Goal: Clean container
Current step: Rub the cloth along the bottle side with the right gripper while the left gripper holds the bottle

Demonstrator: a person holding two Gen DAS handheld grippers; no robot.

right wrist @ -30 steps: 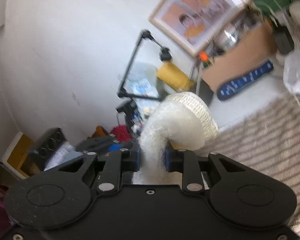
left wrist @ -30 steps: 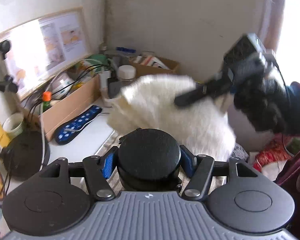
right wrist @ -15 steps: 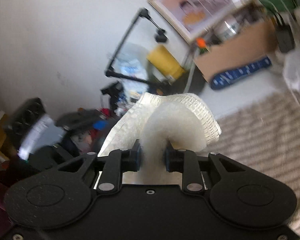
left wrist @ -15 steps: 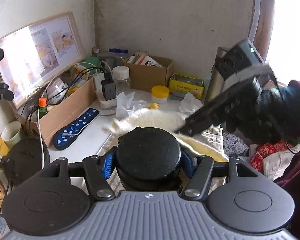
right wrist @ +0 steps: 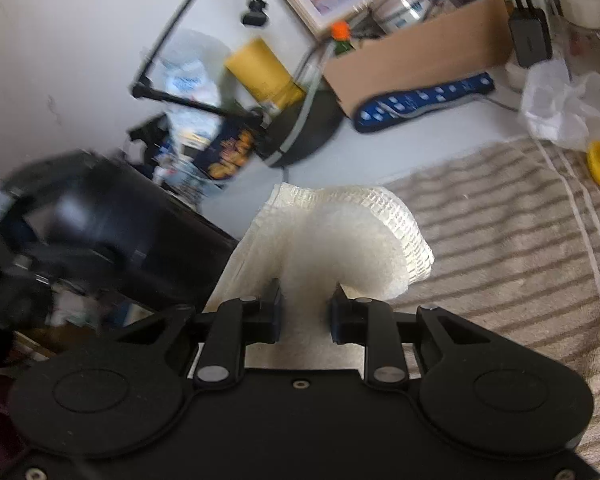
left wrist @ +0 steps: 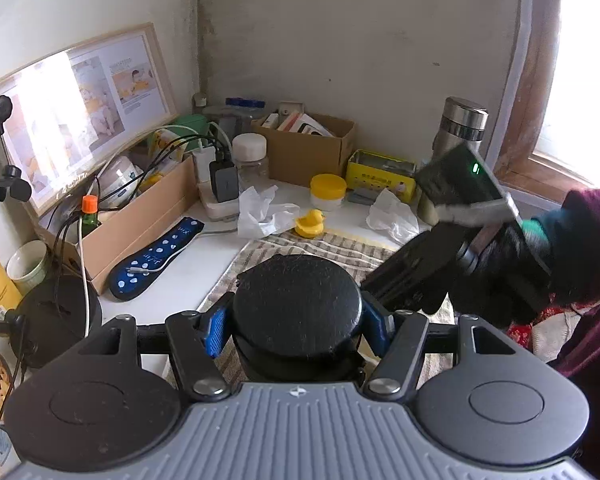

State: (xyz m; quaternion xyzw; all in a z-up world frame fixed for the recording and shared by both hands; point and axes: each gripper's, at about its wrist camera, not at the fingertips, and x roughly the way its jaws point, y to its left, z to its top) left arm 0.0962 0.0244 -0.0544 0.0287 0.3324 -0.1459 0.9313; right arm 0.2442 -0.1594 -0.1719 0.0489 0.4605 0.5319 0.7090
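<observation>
Black round container (left wrist: 296, 296), lid on, sits between the blue pads (left wrist: 214, 330) of the left tool (left wrist: 296, 328), which is clenched on its sides. Container is held just above a striped towel (left wrist: 320, 246) spread on the white counter (left wrist: 180, 280).

White waffle-weave cloth (right wrist: 332, 240) is pinched between the fingers (right wrist: 270, 312) of the right tool (right wrist: 305, 314); the bunched cloth bulges forward past the fingertips and folds over on itself. In the right wrist view the striped towel lies under and to the right of this tool, and the dark, blurred container and left tool are off to its left.

From the left wrist view, the right tool (left wrist: 412, 276) comes in from the right, close beside the container, carried by a gloved hand (left wrist: 496, 276) with a dark maroon sleeve (left wrist: 588, 240) behind it. Whether it touches the container cannot be told.

Beyond the left tool, on the far edge of the towel: yellow rubber duck (left wrist: 310, 222), crumpled plastic wrap (left wrist: 260, 212), yellow-lidded jar (left wrist: 328, 192). Further back against the wall: cardboard box (left wrist: 308, 148), yellow tin (left wrist: 382, 174), steel flask (left wrist: 460, 128). Left of the tool: blue dotted slipper (left wrist: 156, 258), long cardboard box (left wrist: 140, 216) with cables, framed poster (left wrist: 76, 112).
</observation>
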